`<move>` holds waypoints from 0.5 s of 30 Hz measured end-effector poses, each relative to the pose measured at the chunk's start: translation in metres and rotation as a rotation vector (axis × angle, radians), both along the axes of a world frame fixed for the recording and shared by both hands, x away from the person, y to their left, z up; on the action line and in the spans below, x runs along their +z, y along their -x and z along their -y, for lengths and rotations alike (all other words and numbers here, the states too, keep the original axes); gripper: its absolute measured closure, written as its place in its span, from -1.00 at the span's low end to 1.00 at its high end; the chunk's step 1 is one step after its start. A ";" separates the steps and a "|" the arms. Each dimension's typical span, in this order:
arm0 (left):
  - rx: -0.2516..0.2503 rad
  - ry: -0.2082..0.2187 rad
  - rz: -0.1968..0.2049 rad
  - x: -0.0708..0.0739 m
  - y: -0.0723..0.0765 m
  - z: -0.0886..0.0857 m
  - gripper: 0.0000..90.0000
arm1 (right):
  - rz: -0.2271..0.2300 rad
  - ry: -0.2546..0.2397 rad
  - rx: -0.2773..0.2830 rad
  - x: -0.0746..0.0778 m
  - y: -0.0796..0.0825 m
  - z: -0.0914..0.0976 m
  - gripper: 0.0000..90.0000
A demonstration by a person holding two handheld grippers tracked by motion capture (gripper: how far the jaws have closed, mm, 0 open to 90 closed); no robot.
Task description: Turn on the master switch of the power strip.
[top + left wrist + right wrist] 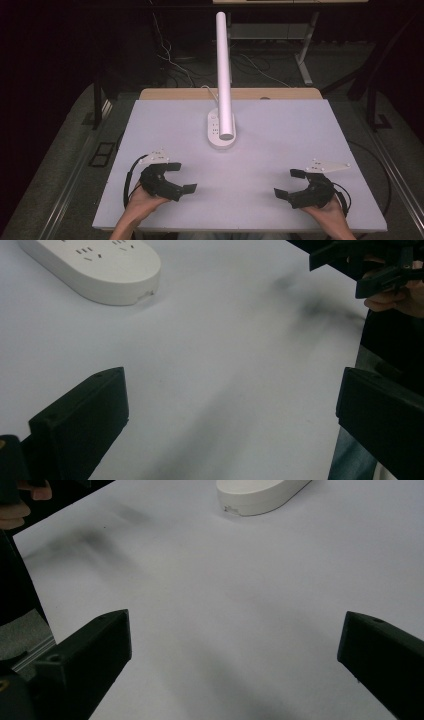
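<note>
A white power strip (215, 131) lies at the middle back of the white table (280, 125), partly hidden by a white tube (223, 70) that runs over it. At the front left, a hand holds my left gripper (182, 177) open with nothing between its jaws. My right gripper (287, 183) is held at the front right, also open and holding nothing. In the left gripper view my left gripper (230, 390) frames bare table, with the power strip (95, 267) far off at the upper left. Bare table also lies under my right gripper (235, 630), and the strip's end (260, 490) sits at the top.
The table's front edge runs just behind both hands. The right hand and its gripper (367, 265) appear at the top right of the left gripper view. Cables and desk legs (302, 60) stand on the dark floor beyond the table.
</note>
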State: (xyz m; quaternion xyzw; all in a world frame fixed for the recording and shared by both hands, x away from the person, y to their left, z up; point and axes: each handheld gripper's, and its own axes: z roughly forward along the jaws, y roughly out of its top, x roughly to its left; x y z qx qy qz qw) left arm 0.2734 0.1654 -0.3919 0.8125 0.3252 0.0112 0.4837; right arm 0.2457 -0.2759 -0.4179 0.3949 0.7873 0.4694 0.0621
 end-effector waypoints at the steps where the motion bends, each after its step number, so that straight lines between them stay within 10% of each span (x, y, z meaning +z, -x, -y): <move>1: 0.001 -0.002 -0.001 0.003 -0.003 0.000 -1.00 | -0.003 0.000 -0.001 0.000 0.000 0.000 -0.99; 15: -0.018 -0.006 -0.029 0.015 -0.024 0.005 -1.00 | -0.001 0.001 -0.002 0.000 0.001 0.001 -0.99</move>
